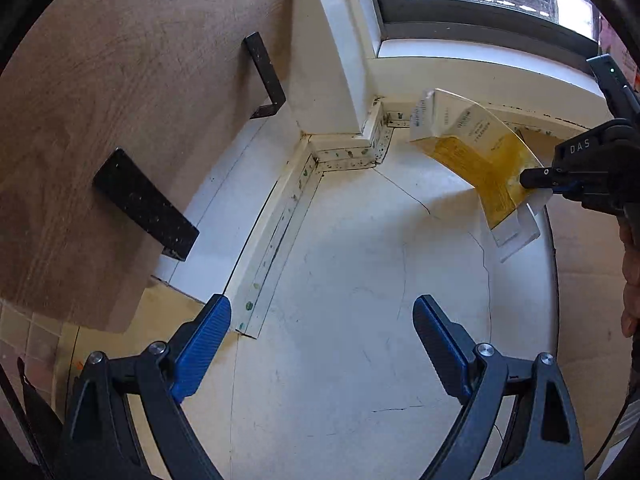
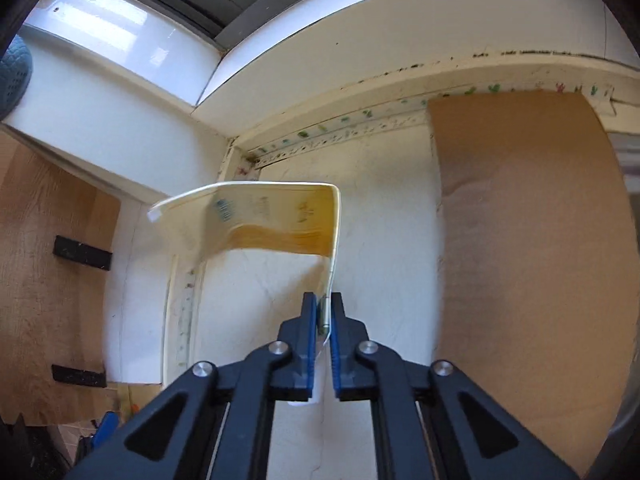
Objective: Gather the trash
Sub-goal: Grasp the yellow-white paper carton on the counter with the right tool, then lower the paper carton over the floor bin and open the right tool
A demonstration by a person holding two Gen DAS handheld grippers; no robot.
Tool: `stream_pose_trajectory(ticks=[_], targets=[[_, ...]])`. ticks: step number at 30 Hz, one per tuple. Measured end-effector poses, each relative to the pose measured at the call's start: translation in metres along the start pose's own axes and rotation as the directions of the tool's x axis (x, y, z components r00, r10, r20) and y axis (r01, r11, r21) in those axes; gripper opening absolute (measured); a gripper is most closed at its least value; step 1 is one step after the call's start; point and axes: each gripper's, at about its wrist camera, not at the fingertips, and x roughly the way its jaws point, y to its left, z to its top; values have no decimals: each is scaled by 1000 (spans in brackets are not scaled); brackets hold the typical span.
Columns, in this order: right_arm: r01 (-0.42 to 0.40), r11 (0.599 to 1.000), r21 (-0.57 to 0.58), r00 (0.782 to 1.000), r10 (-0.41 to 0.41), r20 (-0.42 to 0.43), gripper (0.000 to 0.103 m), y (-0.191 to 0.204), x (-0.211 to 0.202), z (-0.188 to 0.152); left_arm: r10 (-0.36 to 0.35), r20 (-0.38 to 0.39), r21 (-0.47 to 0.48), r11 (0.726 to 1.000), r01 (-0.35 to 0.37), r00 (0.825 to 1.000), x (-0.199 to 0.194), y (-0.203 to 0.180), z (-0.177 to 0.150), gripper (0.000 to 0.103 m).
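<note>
Above the white floor (image 1: pixel 340 320), the right gripper (image 2: pixel 323 312) is pinching a flattened carton (image 2: pixel 272 220); the left gripper (image 1: pixel 322 320) is gaping wide, holding nothing.

The white floor (image 1: pixel 360 320) is scuffed and cracked, a hairline running off toward one o'clock; a brown cardboard sheet (image 2: pixel 528 260) lies flat on it at three o'clock, reaching the speckled skirting trim (image 1: pixel 280 216); a wooden panel (image 1: pixel 100 140) sits at nine o'clock.
</note>
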Motion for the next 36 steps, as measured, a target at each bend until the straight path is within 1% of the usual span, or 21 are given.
stream_pose_trajectory(ticks=[4,8,11,15,17,21,24,27,32,36], targets=[[-29,1000,-3,1000,29,2,4,4,-13,-18,-14,18,-3,1000,14,1000,-12,4,-17,91],[-38,999,-26,999,39,23,4,14,-36,-49,-36,60,8,999,35,998,-33,12,-39,91],[-56,998,-22,998,57,41,4,23,-59,-84,-54,96,-1,999,54,994,-54,25,-60,91],[-56,998,-42,994,59,88,4,41,-97,-144,-106,122,-18,994,109,987,-82,46,-86,91],[-42,997,-62,992,49,113,4,50,-116,-176,-115,146,-15,993,118,983,-100,57,-102,91],[-4,998,-68,989,14,150,4,59,-145,-236,-147,176,-25,988,153,973,-122,76,-129,91],[26,998,-61,982,-14,190,4,59,-165,-276,-173,172,-38,983,182,970,-135,84,-153,91],[55,997,-49,976,-43,215,4,56,-184,-313,-190,154,-25,980,196,970,-146,85,-178,91],[121,991,-63,964,-102,246,4,54,-213,-363,-228,147,8,973,230,962,-167,83,-217,91],[162,982,-94,957,-133,256,4,56,-226,-388,-249,138,13,968,250,959,-177,81,-240,91]])
